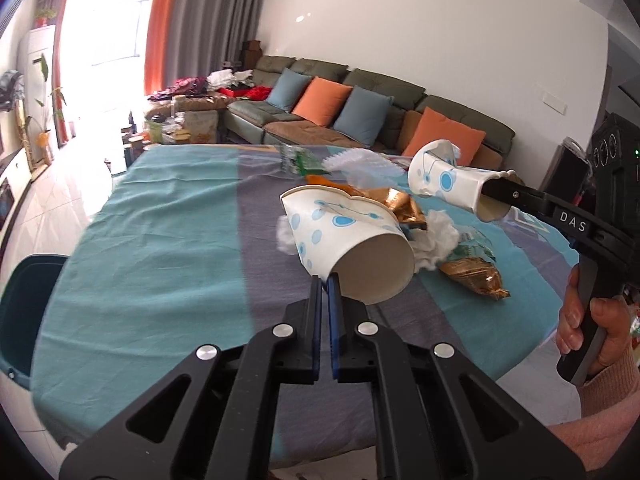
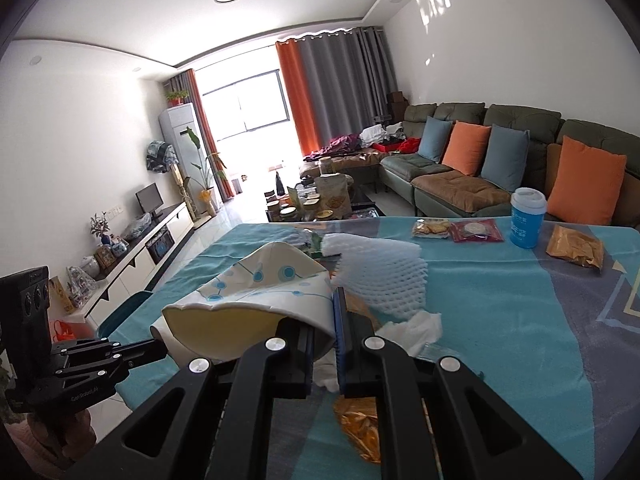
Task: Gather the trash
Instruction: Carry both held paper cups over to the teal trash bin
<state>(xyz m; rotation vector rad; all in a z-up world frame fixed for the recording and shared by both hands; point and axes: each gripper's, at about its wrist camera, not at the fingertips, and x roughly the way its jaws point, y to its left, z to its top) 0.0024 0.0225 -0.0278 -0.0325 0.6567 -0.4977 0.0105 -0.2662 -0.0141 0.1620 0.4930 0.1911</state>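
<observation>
- The table (image 1: 168, 240), under a teal and grey cloth, carries the litter bunched near its middle; a dark green bin (image 1: 28, 312) stands just beside its left edge, the likely drop place.
- The foam netting (image 2: 380, 276), white and light, lies on the pile; a passing cup could drag it off the table.
- The left cup (image 1: 348, 240), a crushed paper cup with blue dots, is lifted above the cloth. The left gripper (image 1: 327, 284) has its jaws nearly together on the rim wall. That thin, dented paper could slide out if the cup is swung quickly toward the bin.
- The right cup (image 2: 256, 300), also crushed, hangs in the air over the pile. The right gripper (image 2: 324, 320) pinches one side of its rim with narrow jaws, so the cup may twist or tear free.
- The gold wrappers (image 1: 476, 278) and white tissue (image 1: 436, 242) remain on the cloth, touching each other; one grab may take only part.
</observation>
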